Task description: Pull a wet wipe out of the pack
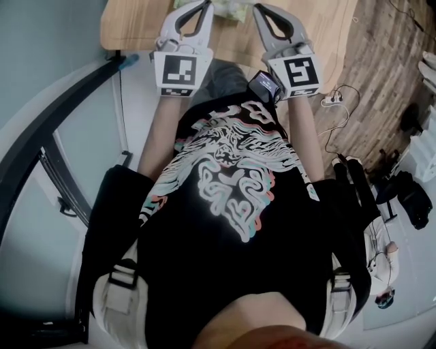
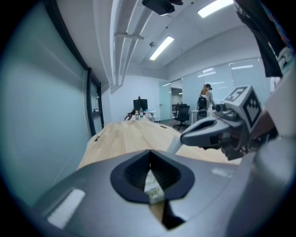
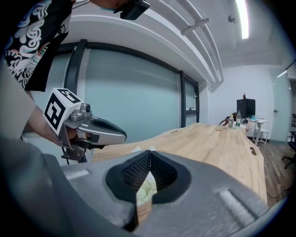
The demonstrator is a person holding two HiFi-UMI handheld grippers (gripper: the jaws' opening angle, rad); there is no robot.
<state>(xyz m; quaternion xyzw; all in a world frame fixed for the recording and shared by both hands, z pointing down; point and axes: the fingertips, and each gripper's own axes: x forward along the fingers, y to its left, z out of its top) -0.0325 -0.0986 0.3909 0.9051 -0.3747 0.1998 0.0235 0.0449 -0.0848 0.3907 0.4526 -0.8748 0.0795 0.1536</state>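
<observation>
"While the person faced the table (image 1: 133, 27), where was the pack (image 1: 231, 9)?"

"It lay on the wood near the edge, between the two tools' tips (pale green, glimpsed through each one's gap)."

"And the left gripper (image 2: 149, 153)?"

"Clenched, tip against tip, with nothing in it."

"The right gripper (image 3: 149, 152)?"

"Closed too, empty, held beside the left one."

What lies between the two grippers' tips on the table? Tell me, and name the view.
The pale green wet wipe pack lies on the wooden table between the left gripper and the right gripper. The head view shows it.
</observation>
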